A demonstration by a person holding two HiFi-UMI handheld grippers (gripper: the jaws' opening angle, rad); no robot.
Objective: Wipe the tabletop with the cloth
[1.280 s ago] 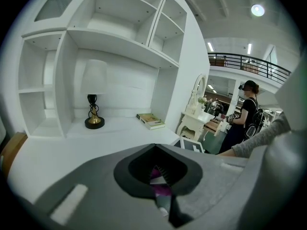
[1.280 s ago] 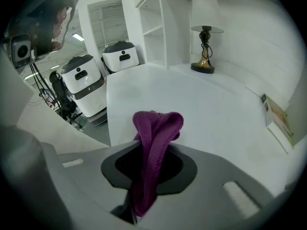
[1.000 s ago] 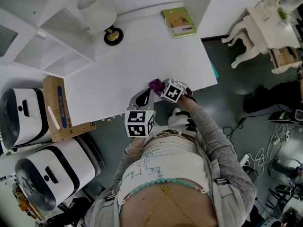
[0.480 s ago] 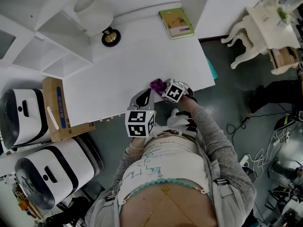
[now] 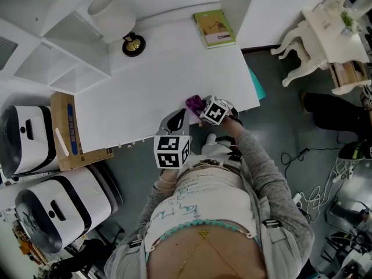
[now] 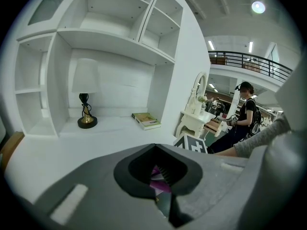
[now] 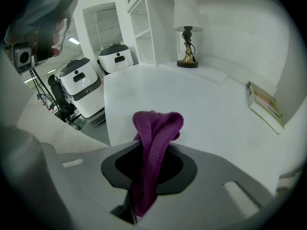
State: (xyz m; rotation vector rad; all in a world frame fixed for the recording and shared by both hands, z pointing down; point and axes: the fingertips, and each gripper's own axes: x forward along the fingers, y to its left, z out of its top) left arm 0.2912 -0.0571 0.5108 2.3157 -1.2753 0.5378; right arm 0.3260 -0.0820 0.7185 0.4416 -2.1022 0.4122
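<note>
Since a second ago the right gripper and its cloth have edged a little toward the near right corner of the tabletop. The left gripper has kept its place at the tabletop's near edge.

At the tabletop's far left stands a lamp with a white shade and a dark, brass-coloured base. A green-covered book lies flat at the tabletop's far right corner. White shelves rise at its far left side. Off its left edge sits an open cardboard box, and past that two white machines with black bands. Well off its right side stands a white carved dressing table. The tabletop between the cloth and the lamp and book is bare.

The right gripper's jaws are clamped on the cloth, over the tabletop's near right part. The cloth is a purple knit, bunched and folded over. A loop of it stands up past the jaw tips and a tail hangs back between the jaws. Whether it presses on the tabletop cannot be told.

The left gripper's jaws are together with nothing between them. Its tips point at the cloth just beside it.
</note>
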